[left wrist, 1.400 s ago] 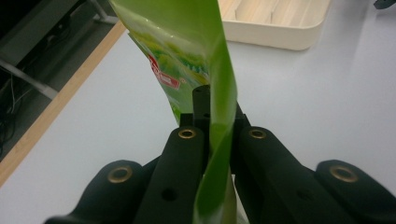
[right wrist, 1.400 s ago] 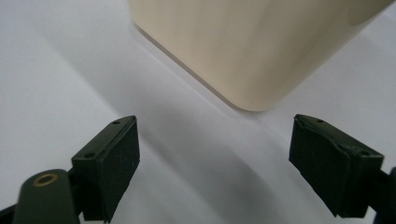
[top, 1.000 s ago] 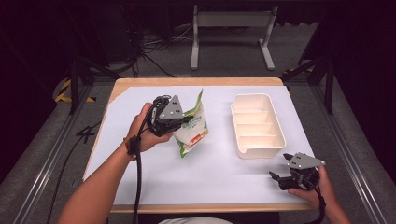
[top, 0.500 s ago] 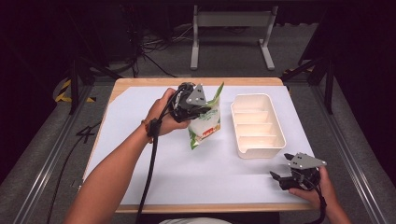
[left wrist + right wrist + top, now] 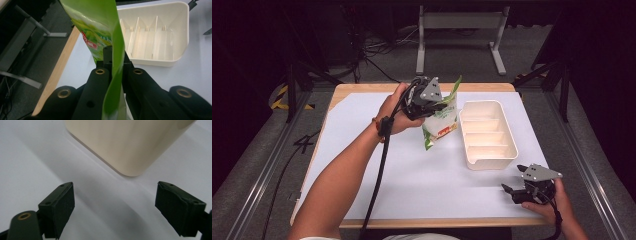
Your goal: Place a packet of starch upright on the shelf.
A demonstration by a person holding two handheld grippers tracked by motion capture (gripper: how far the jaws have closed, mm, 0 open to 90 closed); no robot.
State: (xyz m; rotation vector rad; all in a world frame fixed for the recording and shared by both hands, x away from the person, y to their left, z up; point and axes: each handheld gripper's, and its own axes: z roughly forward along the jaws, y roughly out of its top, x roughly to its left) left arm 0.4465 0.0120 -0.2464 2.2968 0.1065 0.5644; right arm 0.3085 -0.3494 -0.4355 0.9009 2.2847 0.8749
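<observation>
hanging green pouch (image 5: 441, 120), clamped in left gripper (image 5: 426, 102)

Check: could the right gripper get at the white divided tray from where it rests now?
Probably yes: the right gripper rests with jaws open, aimed at the tray, bare table between them.
</observation>
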